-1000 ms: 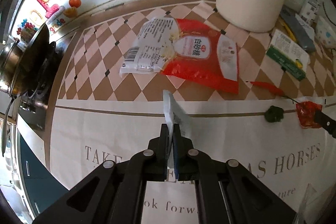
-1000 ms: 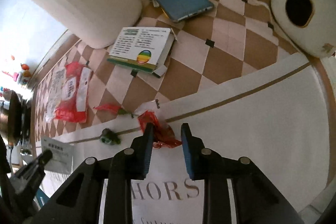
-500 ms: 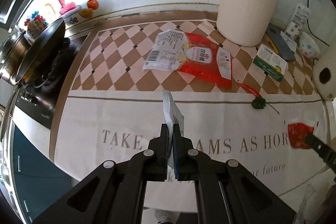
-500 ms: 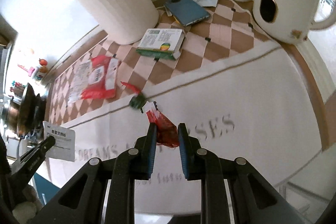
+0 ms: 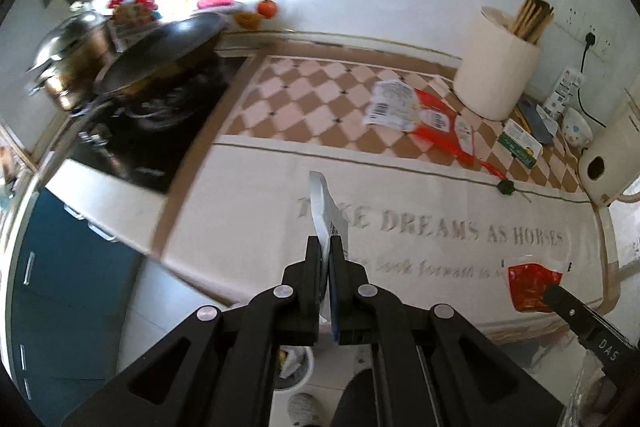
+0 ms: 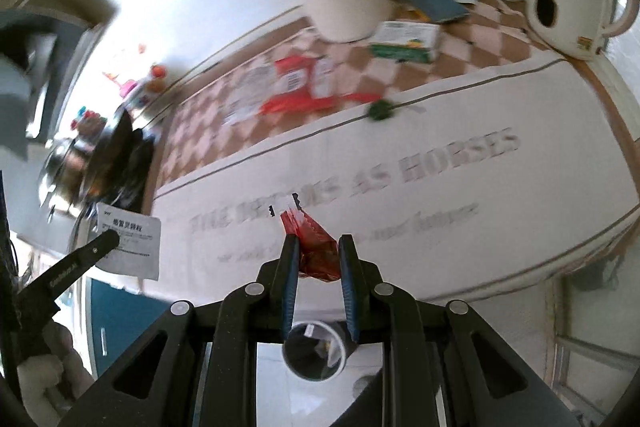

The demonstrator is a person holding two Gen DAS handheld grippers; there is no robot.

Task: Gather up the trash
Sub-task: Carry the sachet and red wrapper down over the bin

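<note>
My left gripper [image 5: 325,247] is shut on a white paper packet [image 5: 326,205], seen edge-on above the counter's front edge; the packet also shows flat in the right wrist view [image 6: 130,247]. My right gripper [image 6: 318,247] is shut on a crumpled red wrapper [image 6: 314,247], also seen in the left wrist view [image 5: 530,287]. A round trash bin [image 6: 314,355] stands on the floor right below the right gripper. A red-and-white bag [image 5: 424,111], a red chilli [image 5: 490,169] and a green scrap [image 5: 506,187] lie on the counter.
A white cloth with grey lettering [image 5: 440,227] covers the counter front. A wok [image 5: 160,47] sits on the stove at left. A white chopstick holder [image 5: 496,67], a green-white box [image 5: 520,145], a bowl [image 5: 576,127] and a white kettle [image 5: 608,163] stand at right.
Both grippers have pulled back and up from the counter with their trash. The counter looks farther away, and the floor and the trash bin have come into view below.
</note>
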